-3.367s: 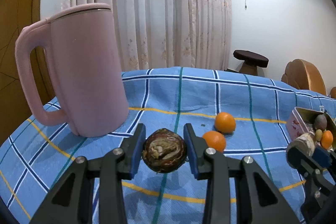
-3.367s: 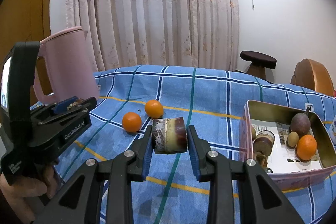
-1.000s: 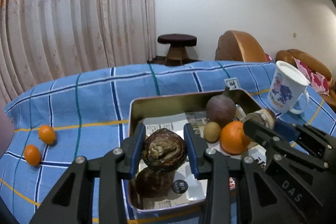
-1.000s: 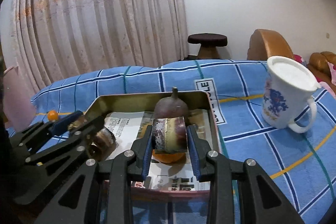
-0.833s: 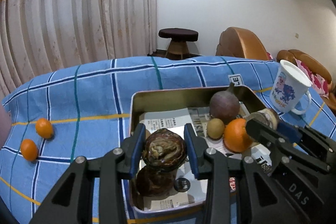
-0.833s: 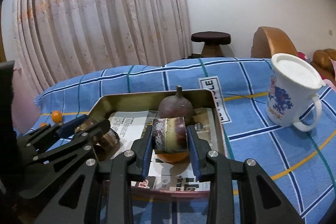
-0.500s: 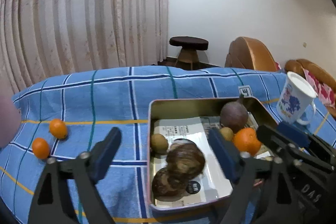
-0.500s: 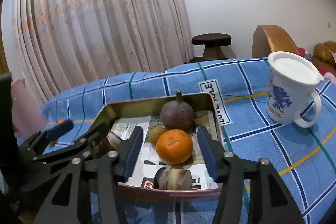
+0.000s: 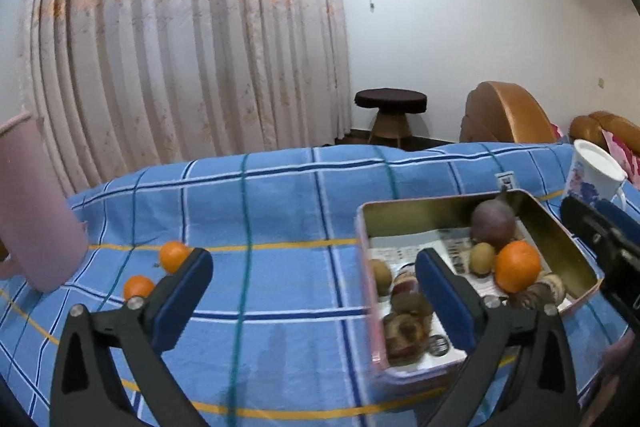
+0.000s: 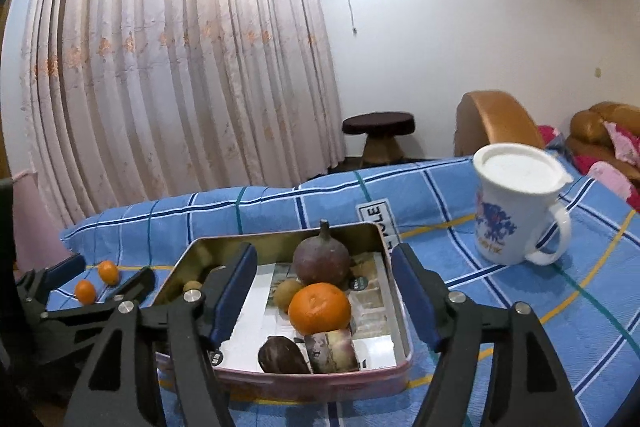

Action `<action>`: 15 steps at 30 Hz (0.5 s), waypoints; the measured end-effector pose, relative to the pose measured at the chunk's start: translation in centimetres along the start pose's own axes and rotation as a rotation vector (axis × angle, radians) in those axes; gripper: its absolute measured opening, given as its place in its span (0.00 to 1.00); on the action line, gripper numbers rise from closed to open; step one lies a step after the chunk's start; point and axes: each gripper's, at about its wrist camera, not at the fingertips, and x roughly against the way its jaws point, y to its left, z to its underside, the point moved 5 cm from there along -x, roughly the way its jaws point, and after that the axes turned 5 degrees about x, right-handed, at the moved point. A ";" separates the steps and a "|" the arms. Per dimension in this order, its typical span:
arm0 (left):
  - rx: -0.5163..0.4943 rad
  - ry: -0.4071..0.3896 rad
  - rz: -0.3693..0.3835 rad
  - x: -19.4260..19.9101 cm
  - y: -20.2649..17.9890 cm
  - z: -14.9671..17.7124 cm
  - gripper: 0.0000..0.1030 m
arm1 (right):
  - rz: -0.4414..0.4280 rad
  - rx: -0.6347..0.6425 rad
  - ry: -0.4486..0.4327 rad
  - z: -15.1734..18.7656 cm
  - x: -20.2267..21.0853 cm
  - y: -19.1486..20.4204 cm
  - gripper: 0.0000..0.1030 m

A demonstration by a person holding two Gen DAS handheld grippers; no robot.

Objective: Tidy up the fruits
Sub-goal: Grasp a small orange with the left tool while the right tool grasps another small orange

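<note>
On a blue checked cloth, two small oranges (image 9: 173, 256) lie loose off to the left, just past the left gripper (image 9: 312, 291), whose jaws are spread wide and hold nothing; that gripper is clearly the nearer. Round, they have no long axis, though the pair lines up slanting away from the camera. Over the metal tin (image 10: 384, 247) of gathered fruit, the right gripper (image 10: 324, 295) also gapes wide, holding nothing.

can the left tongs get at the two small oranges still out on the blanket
Probably yes. The left tongs are open and empty, and the two small oranges lie bare on the blue checked blanket beside the left finger, with only the pink jug nearby.
</note>
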 end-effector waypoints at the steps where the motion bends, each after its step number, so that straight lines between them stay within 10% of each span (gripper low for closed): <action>1: 0.014 0.001 -0.003 0.0 0.6 0.0 1.00 | 0.011 0.004 -0.006 0.0 0.2 0.1 0.69; 15: 0.099 0.027 -0.057 -0.5 7.8 0.4 1.00 | -0.002 0.028 -0.017 0.2 0.3 6.5 0.69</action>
